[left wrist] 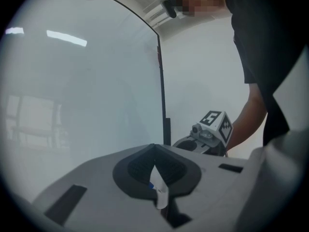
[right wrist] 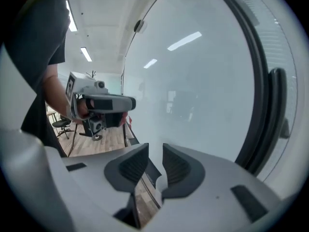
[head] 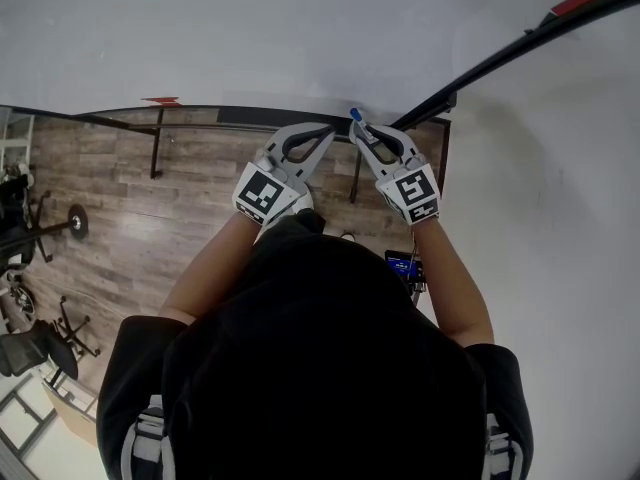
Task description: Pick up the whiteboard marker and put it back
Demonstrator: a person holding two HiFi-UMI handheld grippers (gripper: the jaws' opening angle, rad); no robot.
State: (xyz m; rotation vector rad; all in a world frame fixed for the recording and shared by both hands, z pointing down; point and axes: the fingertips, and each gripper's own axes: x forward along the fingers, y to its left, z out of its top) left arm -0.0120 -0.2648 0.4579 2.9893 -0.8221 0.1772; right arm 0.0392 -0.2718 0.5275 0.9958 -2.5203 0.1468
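Left gripper (head: pixel 322 134) and right gripper (head: pixel 363 130) were held side by side at the lower edge of the whiteboard (head: pixel 300 38) in the head view. A small blue tip, probably the whiteboard marker (head: pixel 355 115), showed just by their ends.

In the left gripper view the jaws were closed on a slim white piece with a blue fleck, apparently the whiteboard marker (left wrist: pixel 159 190) (light, stiff, smooth plastic, likely to swivel unless pinched mid-barrel).

In the right gripper view the jaws stood narrowly apart with nothing clearly between them. The dark frame (right wrist: pixel 260 115) ran close on the right, and the floor (right wrist: pixel 96 146) lay open below.
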